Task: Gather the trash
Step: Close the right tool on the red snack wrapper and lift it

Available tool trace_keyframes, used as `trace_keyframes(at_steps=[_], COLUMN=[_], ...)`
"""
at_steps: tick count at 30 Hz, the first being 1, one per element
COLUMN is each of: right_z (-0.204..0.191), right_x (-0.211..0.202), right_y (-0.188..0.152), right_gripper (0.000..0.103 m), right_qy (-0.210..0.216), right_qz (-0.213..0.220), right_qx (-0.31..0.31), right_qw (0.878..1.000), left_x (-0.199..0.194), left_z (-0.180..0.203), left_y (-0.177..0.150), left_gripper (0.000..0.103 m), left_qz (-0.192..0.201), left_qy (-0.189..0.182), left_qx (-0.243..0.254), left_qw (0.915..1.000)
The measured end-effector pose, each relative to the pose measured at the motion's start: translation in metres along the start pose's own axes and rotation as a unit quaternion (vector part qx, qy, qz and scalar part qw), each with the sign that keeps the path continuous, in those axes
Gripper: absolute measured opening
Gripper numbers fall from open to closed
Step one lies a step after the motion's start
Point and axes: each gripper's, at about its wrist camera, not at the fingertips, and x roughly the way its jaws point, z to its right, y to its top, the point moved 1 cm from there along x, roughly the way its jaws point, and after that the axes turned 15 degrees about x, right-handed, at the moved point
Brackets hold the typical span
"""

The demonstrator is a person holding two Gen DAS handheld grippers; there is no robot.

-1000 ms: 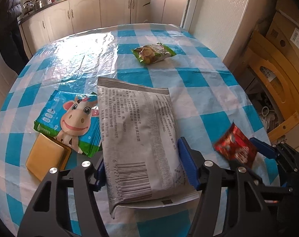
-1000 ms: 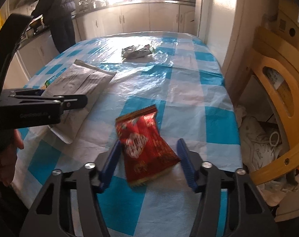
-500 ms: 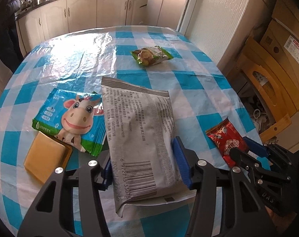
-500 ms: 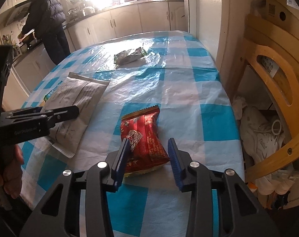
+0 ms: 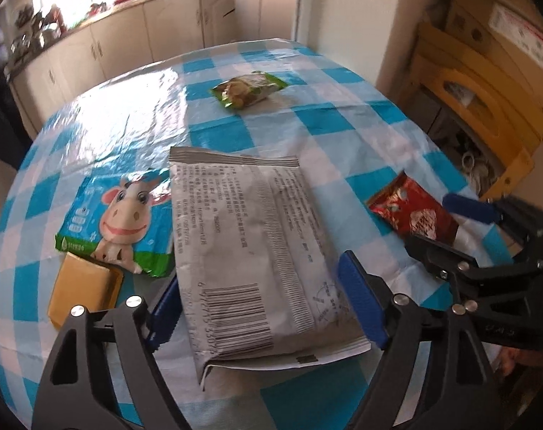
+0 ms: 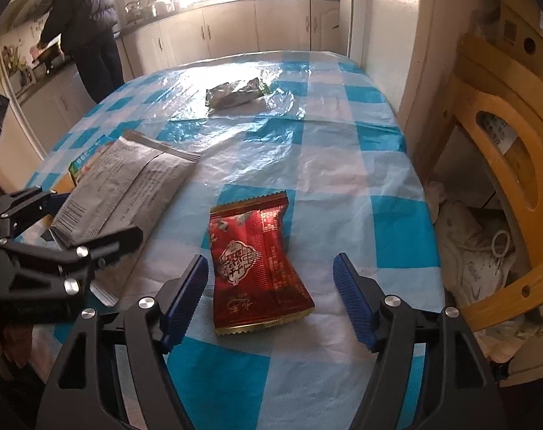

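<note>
On the blue-and-white checked plastic tablecloth (image 6: 336,165) we find our right gripper (image 6: 271,297) reopened wide astride the flat-lying crinkled red foil snack wrapper (image 6: 257,261), while our left gripper (image 5: 260,308), fingers apart, straddles the grey printed pouch (image 5: 249,236); neither is secured yet.

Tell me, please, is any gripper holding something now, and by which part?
Nothing is held. The left gripper stands open around the near end of the grey bag; the right gripper stands open around the red packet. Both lie on the table.
</note>
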Motion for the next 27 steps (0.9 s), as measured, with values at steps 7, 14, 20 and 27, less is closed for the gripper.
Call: trace_keyframes(at_steps=[7,14,20,27], right_z=[0.001,0.007,0.009,0.009], right_x=[0.001,-0.003,-0.008,-0.011], right_y=[0.001,0.002,0.004,0.004], right_gripper=[0.055,0.043,0.037,0.034], right_qy=[-0.015,0.008,0.020,0.025], right_qz=[0.005,0.007,0.005,0.004], right_qx=[-0.011,0.014,0.032,0.043], right_qw=[1.000,1.000,0.999,0.999], left_x=[0.004,0.002,0.000,-0.009], left_z=[0.008,0.007,-0.001,-0.019], left_y=[0.001,-0.001,-0.005,-0.012], left_gripper=[0.081,0.072,0.070,0.068], left_qz=[0.010,0.022,0.024,0.031], left_qy=[0.026,0.024,0.016,0.006], left_qx=[0.025,0.024,0.007,-0.026], left_qw=[0.9993,0.9992,0.9996,0.9992])
